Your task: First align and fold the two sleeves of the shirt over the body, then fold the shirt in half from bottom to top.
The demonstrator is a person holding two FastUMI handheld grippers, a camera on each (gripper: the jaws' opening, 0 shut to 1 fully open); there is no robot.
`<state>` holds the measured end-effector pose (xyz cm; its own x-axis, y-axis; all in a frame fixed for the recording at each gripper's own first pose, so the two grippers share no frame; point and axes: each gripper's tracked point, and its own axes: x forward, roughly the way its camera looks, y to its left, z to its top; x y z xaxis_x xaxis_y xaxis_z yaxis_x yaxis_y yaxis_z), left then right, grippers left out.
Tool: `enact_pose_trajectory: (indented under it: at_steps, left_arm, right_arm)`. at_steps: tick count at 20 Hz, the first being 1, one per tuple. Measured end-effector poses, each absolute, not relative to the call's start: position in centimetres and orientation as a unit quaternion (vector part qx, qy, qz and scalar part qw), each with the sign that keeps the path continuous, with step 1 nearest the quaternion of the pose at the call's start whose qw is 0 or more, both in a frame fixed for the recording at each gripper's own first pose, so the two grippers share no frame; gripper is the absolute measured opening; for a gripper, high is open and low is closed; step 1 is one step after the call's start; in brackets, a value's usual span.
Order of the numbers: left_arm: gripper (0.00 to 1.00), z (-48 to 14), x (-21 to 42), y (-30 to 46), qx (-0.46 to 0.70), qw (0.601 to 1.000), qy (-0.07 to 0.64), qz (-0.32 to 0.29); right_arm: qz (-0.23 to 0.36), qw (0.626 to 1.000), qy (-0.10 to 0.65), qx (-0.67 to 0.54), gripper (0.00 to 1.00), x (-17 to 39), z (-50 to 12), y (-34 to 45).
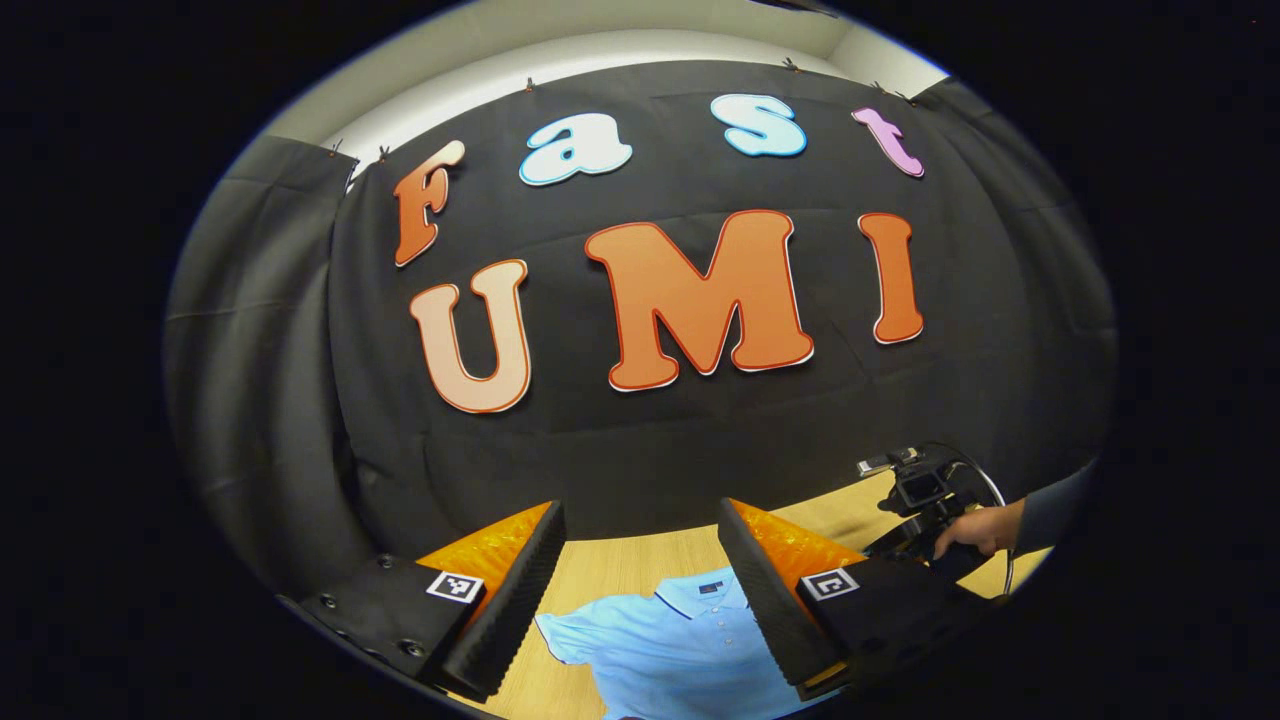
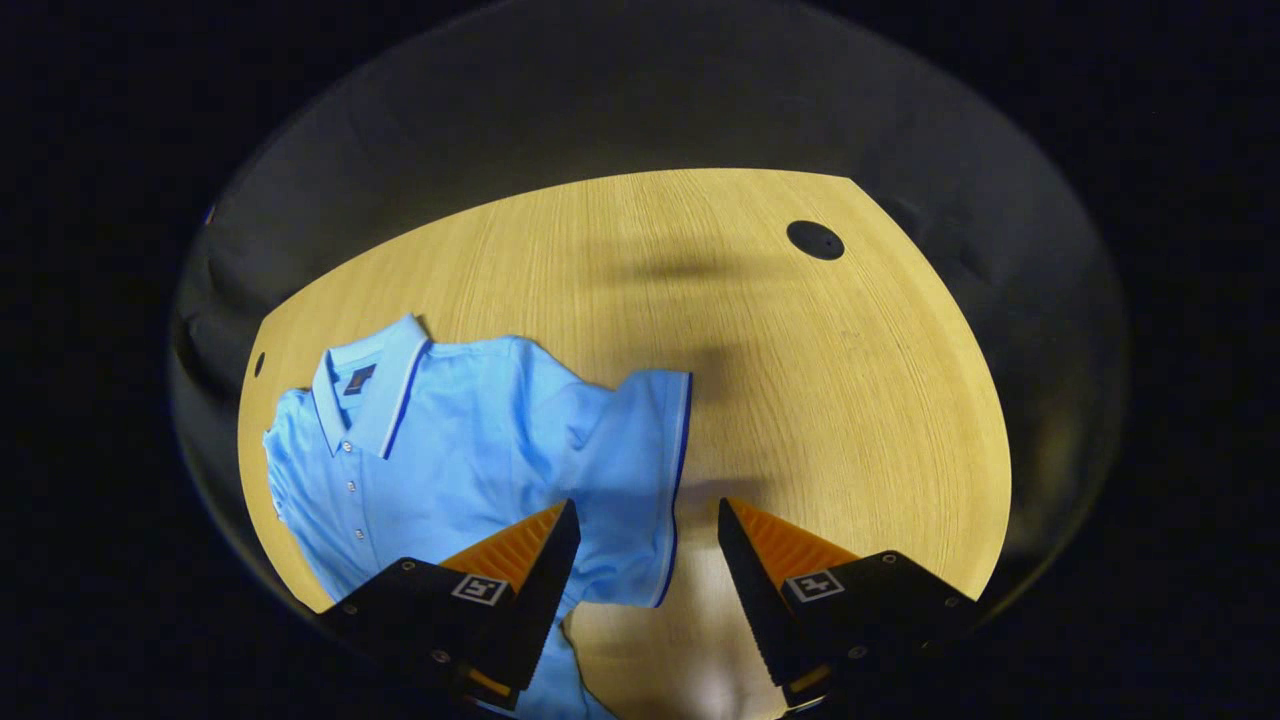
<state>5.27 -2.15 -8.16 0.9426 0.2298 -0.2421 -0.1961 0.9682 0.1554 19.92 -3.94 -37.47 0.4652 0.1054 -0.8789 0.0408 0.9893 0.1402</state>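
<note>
The light blue polo shirt (image 2: 450, 450) lies flat, front up, on the wooden table (image 2: 800, 400), light, limp and slip-prone, so with left gripper (image 1: 640, 600) and right gripper (image 2: 645, 590) both wide open and empty, pinch each sleeve (image 2: 630, 480) at its hem.

A light blue short-sleeved polo shirt (image 2: 450, 450) of knit fabric lies face up and flat on a pale wooden surface (image 2: 800, 400). Its collar, edged with a dark blue line, is turned down, with a small dark label inside the neck and a row of white buttons below it. One sleeve (image 2: 630, 480) with a dark blue cuff trim spreads out unfolded to the right. The left gripper view shows the shirt's (image 1: 680, 650) collar pointing toward the far side.
</note>
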Motion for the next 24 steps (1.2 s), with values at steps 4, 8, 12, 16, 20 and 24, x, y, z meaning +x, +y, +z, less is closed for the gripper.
enact_pose_trajectory:
  at_steps: [4, 8, 12, 16, 20, 24]
  left_arm:
    - [0.99, -8.6, 5.6, -2.9, 0.069, 0.982, 0.138, 0.106]
    - [0.99, -8.7, 5.8, -3.9, 0.064, 0.982, 0.142, 0.106]
    - [1.00, -8.3, 5.7, -4.4, 0.068, 0.983, 0.139, 0.101]
    - [1.00, -8.7, 4.4, -3.3, 0.068, 0.979, 0.154, 0.118]
    - [1.00, -9.5, 2.3, -1.0, 0.043, 0.972, 0.167, 0.156]
    - [1.00, -10.1, 0.4, 1.9, 0.032, 0.962, 0.178, 0.204]
  right_arm:
    - [0.015, 0.848, 0.525, 0.073, 0.75, 20.7, -38.6, -4.0]
    - [0.018, 0.854, 0.518, 0.044, 0.43, 21.1, -38.4, -4.1]
    - [0.032, 0.849, 0.520, 0.090, 0.10, 21.3, -38.1, -3.4]
    - [0.083, 0.854, 0.489, 0.156, 0.06, 22.2, -35.5, -1.6]
    - [0.120, 0.865, 0.462, 0.156, 0.06, 22.2, -32.7, 0.3]
    - [0.154, 0.872, 0.448, 0.122, 0.06, 21.8, -31.2, 3.1]
